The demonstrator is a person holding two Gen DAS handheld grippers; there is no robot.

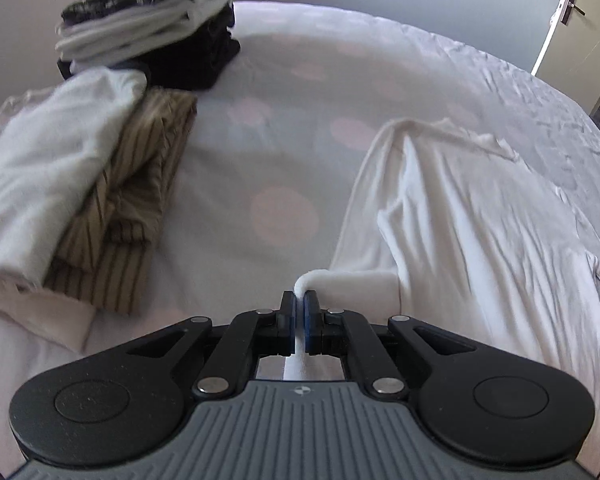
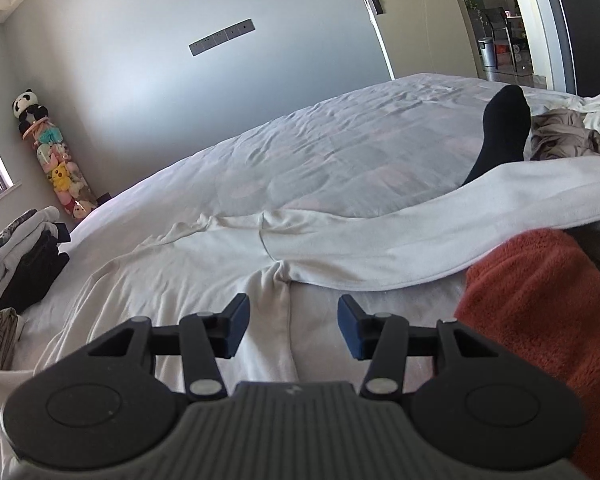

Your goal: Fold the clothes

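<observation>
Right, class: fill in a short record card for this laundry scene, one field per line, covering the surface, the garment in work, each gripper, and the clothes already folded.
surface: white bed sheet with faint pink dots
garment in work: white long-sleeved cotton top, spread flat
left gripper: shut, pinching the top's near edge
right gripper: open, nothing between the pads, above the white top
folded piles: black, white and patterned stack; brown striped garment under a white one
nearby: rust-red fleece fabric
</observation>
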